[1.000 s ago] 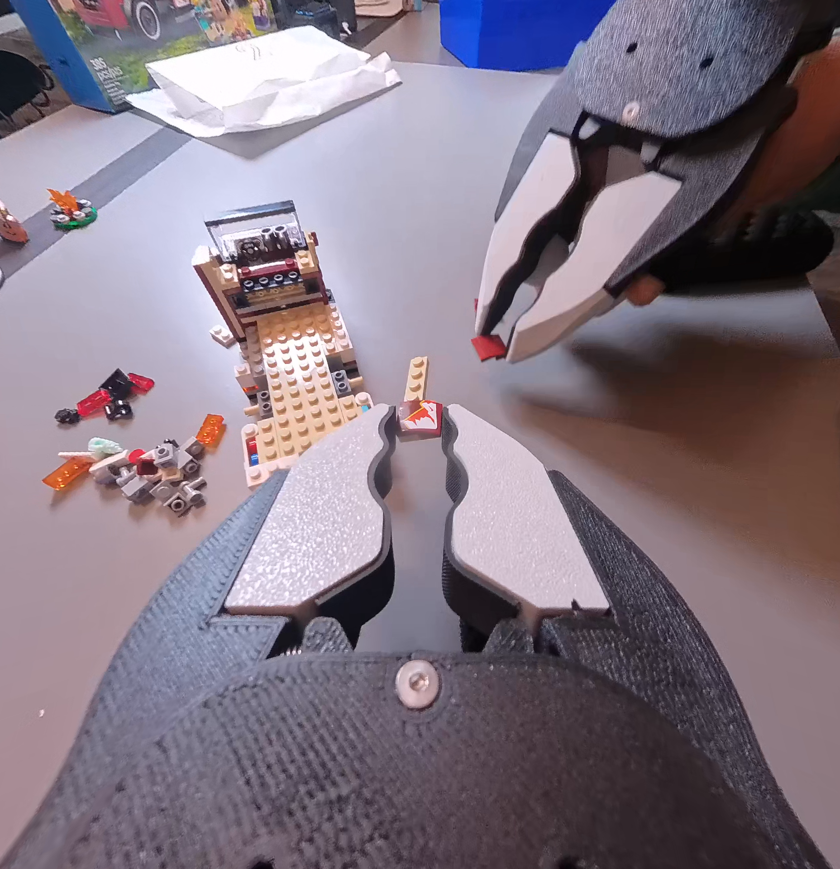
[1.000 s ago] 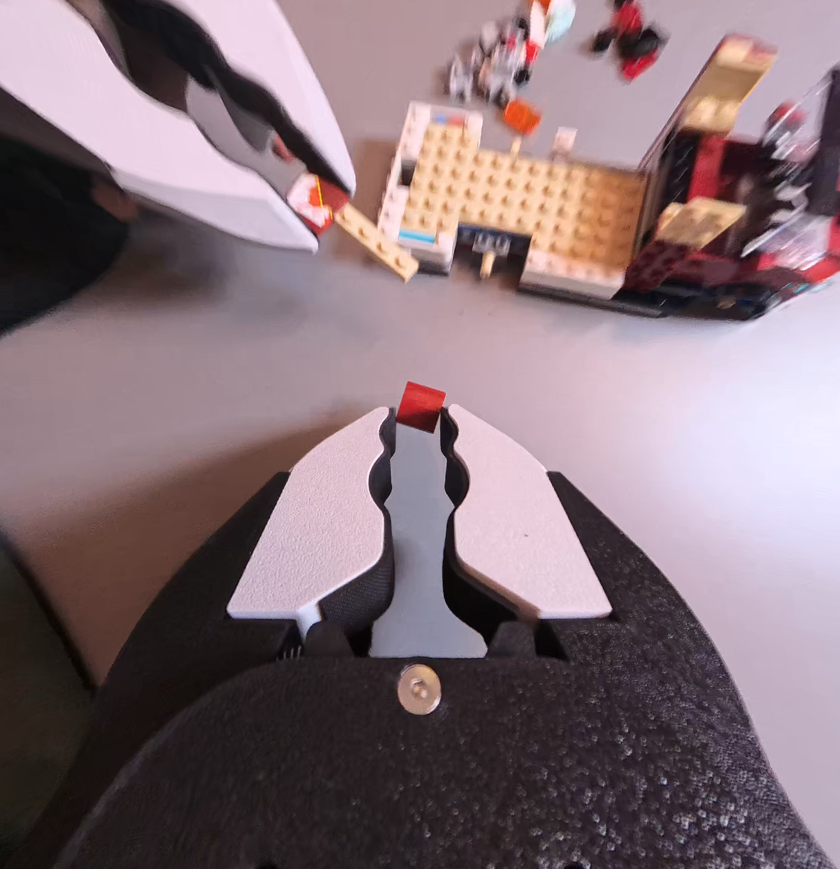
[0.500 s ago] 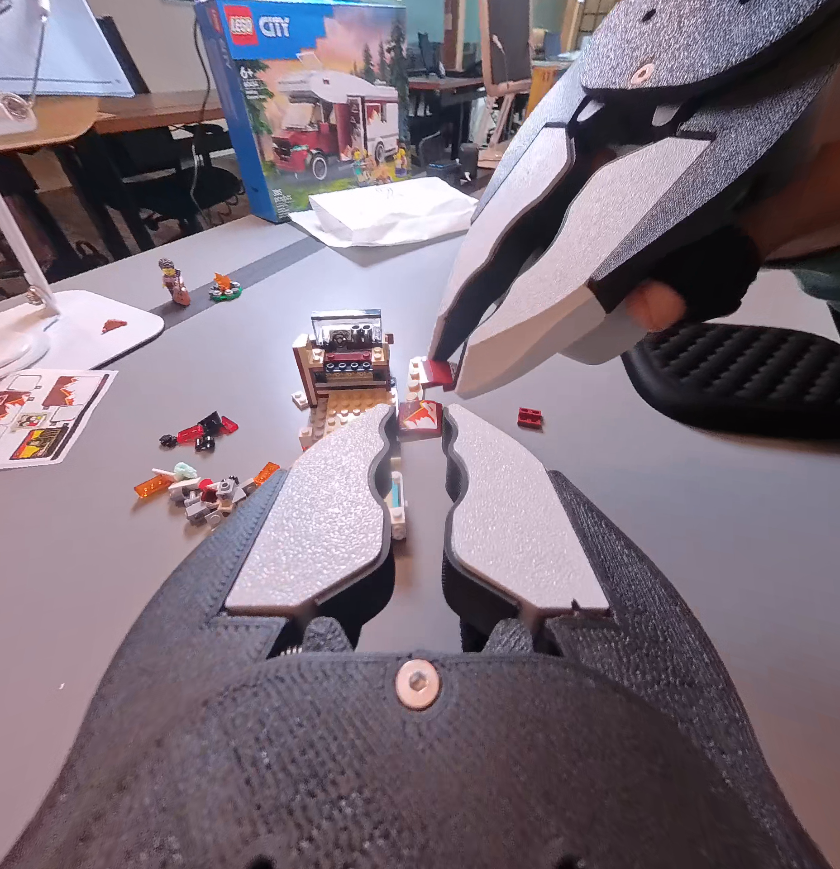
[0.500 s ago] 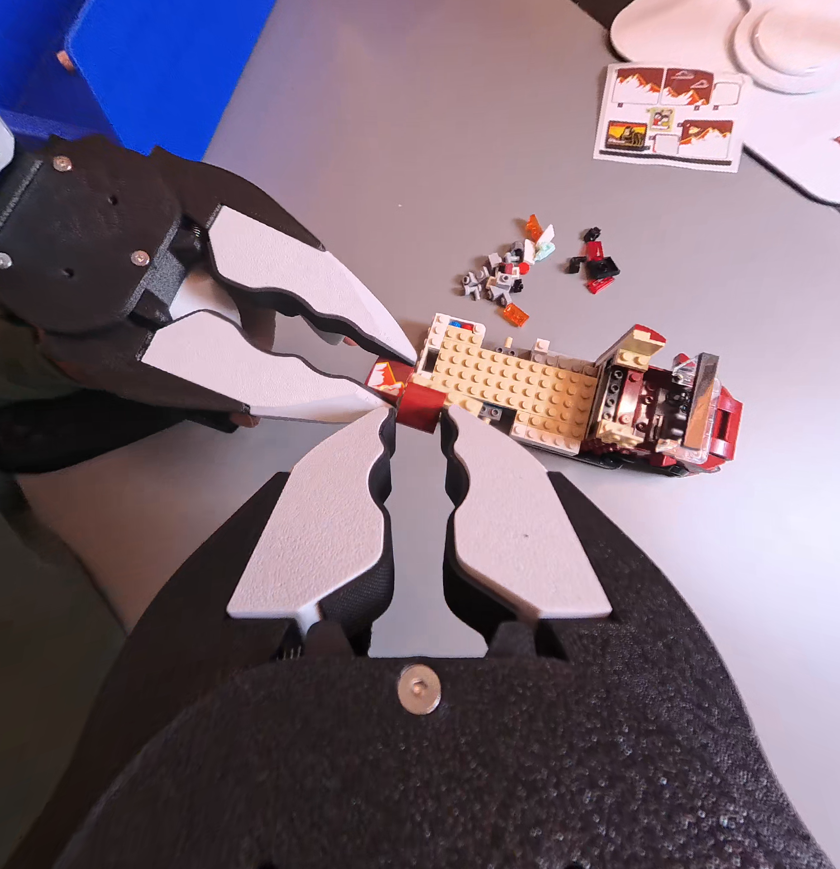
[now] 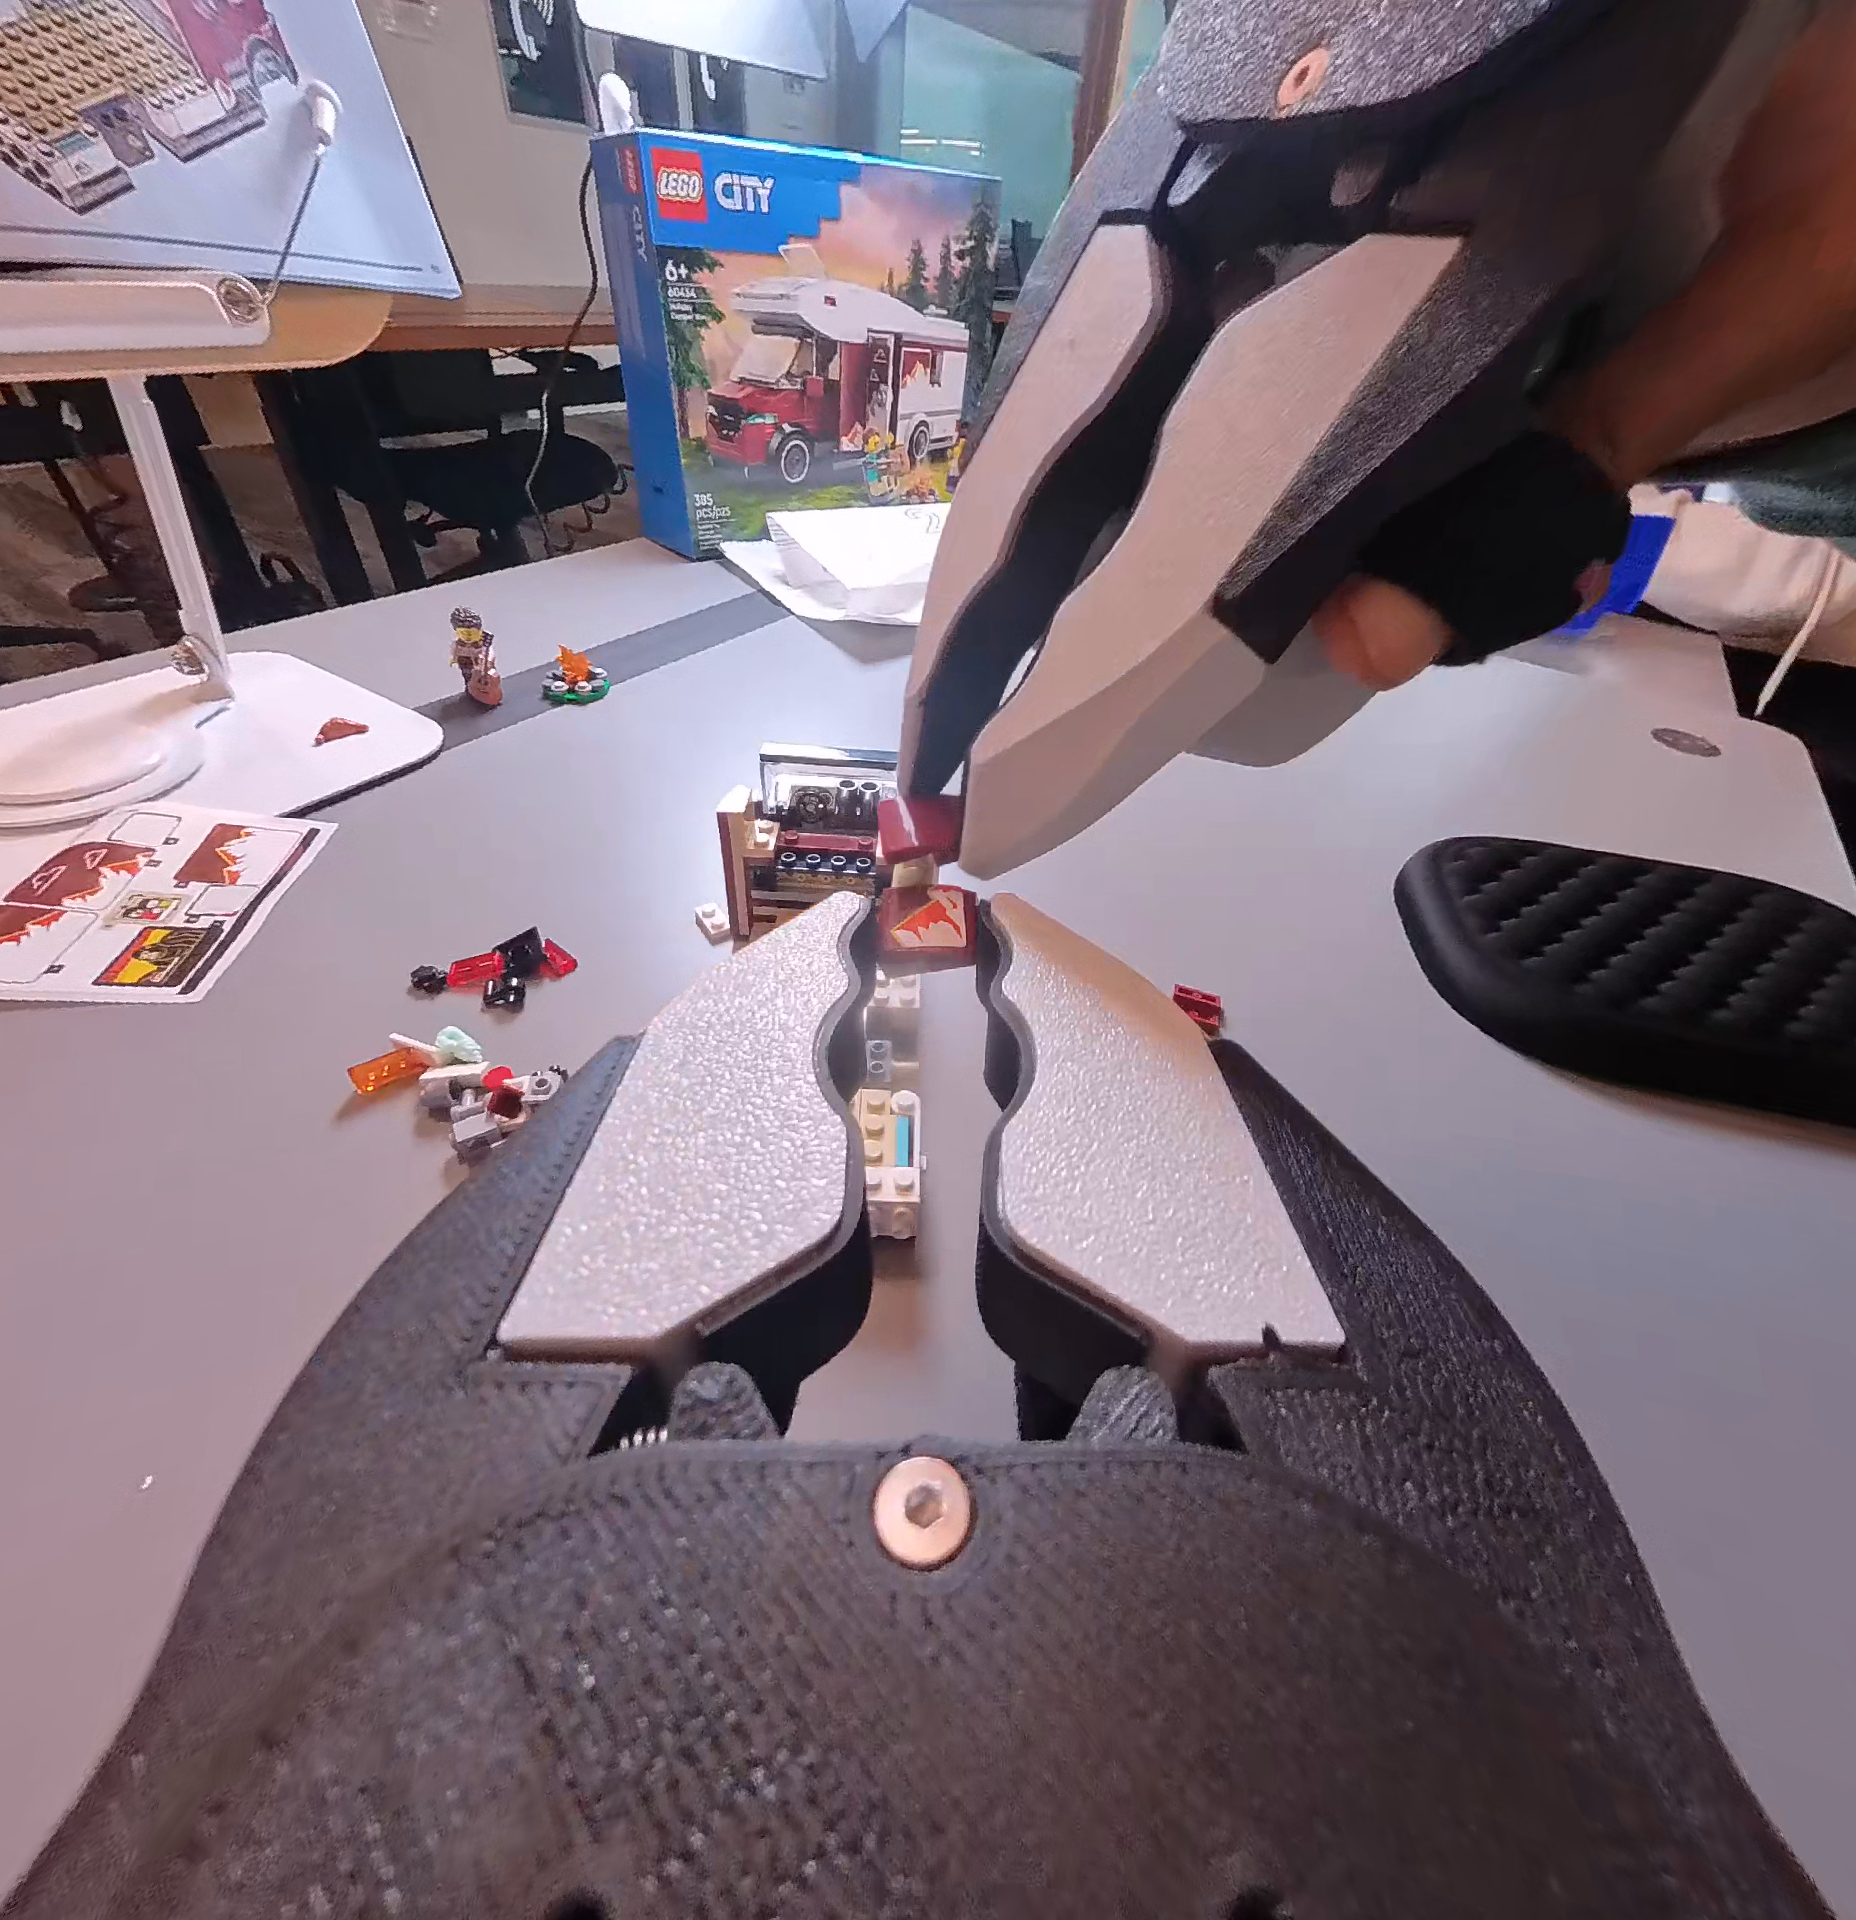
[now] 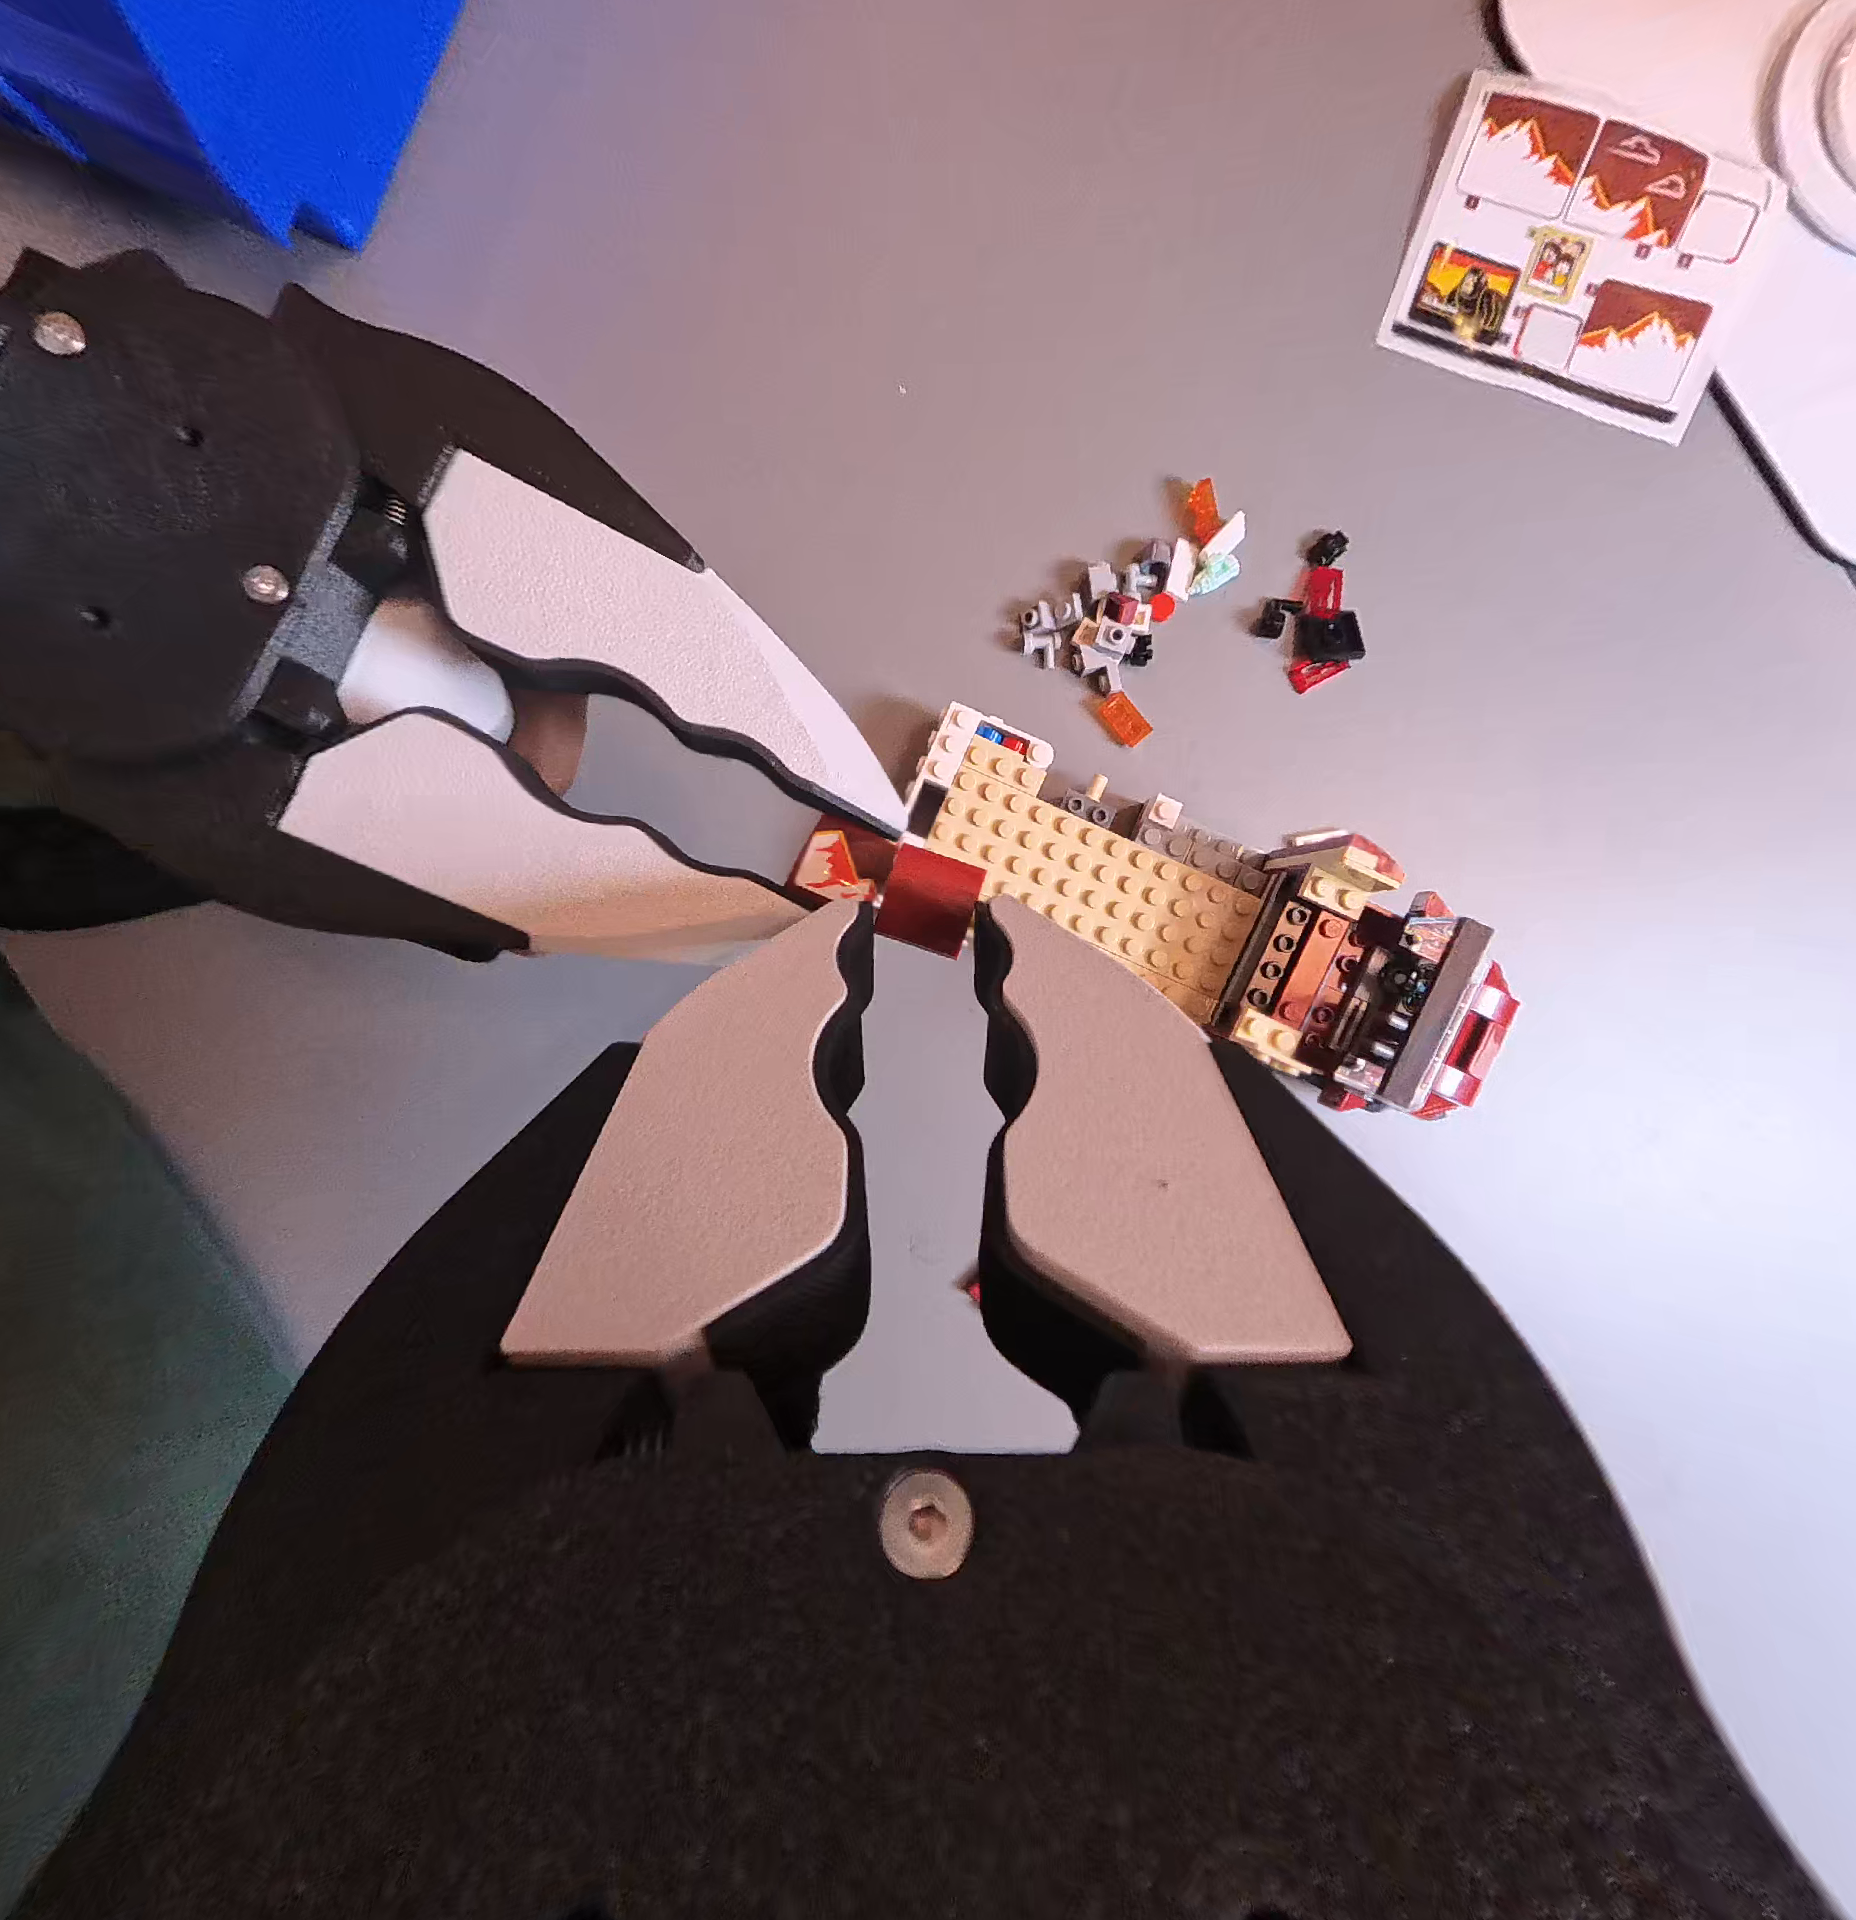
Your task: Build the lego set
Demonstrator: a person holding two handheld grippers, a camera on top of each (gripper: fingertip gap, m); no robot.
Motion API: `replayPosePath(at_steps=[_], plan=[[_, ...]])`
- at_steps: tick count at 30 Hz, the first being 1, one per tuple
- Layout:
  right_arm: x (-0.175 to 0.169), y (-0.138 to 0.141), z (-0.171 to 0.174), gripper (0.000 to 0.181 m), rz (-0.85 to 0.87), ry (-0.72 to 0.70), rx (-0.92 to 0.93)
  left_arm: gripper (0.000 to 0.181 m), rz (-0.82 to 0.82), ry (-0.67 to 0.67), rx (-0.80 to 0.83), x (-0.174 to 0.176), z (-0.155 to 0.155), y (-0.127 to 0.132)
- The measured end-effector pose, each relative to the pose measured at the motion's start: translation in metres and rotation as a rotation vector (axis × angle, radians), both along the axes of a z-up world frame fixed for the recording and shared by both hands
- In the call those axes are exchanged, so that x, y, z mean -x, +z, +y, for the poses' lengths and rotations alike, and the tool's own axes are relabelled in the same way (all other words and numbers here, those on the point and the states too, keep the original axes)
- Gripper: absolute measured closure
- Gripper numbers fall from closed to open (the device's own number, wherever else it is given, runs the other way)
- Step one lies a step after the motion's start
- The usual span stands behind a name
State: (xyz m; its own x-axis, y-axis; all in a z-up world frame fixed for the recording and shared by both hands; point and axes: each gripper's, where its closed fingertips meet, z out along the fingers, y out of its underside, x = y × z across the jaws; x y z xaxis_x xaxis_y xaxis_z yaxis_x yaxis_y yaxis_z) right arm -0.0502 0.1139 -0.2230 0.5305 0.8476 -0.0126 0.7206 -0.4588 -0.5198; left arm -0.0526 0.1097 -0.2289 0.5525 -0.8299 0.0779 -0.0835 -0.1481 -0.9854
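My left gripper (image 5: 929, 920) is shut on a dark red piece with a mountain sticker (image 5: 929, 930), held above the table. My right gripper (image 6: 924, 920) is shut on a plain dark red piece (image 6: 929, 906). In the left wrist view the right gripper (image 5: 947, 831) comes in from the upper right, its red piece (image 5: 911, 829) just above the stickered one. In the right wrist view the left gripper (image 6: 862, 864) holds the stickered piece (image 6: 828, 871) touching or nearly touching the red piece. The half-built camper (image 6: 1111, 883) with a tan studded floor lies on the table under both, and shows partly hidden in the left wrist view (image 5: 799, 831).
Loose small pieces (image 6: 1111, 613) and red and black bits (image 6: 1319, 623) lie beyond the build. A sticker sheet (image 6: 1568, 260), a white stand base (image 5: 124, 727), the set's box (image 5: 799, 332), a minifigure (image 5: 474, 655), a small red piece (image 5: 1197, 1006) and a black armrest (image 5: 1651, 966) surround it. The half-built camper (image 6: 1111, 883) is about 10 centimeters from both grippers' fingertips.
Both grippers have lifted off the table and tilted up. The right gripper has carried its red piece over to the stickered piece in the left gripper, above the camper's rear end.
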Motion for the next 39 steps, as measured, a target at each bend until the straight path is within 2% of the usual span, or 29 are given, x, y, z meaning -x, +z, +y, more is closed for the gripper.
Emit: replayPosePath(at_steps=[9,20,28,31,34,36,39], plan=[[0.003,-0.01,0.01,0.163,-0.036,-0.002,0.104,0.163,0.015,0.045,0.003,0.005,0.012,-0.005],[0.01,-0.003,0.015,0.159,-0.051,0.014,0.114,0.163,-0.007,0.06,-0.017,0.008,0.014,0.001],[0.015,0.001,0.015,0.163,-0.038,0.027,0.114,0.163,-0.018,0.066,-0.025,0.012,0.015,0.004],[0.018,0.009,0.015,0.161,0.02,0.065,0.072,0.163,-0.02,0.074,-0.017,0.017,0.018,0.003],[0.014,0.015,0.009,0.161,0.074,0.183,-0.019,0.163,-0.014,0.082,-0.01,0.023,0.023,0.001],[0.002,0.001,0.0,0.161,0.056,0.259,-0.056,0.163,0.01,0.078,-0.018,0.028,0.027,-0.001],[-0.02,-0.044,-0.017,0.161,-0.042,0.371,-0.09,0.163,0.028,0.025,-0.028,0.029,0.028,-0.003]])
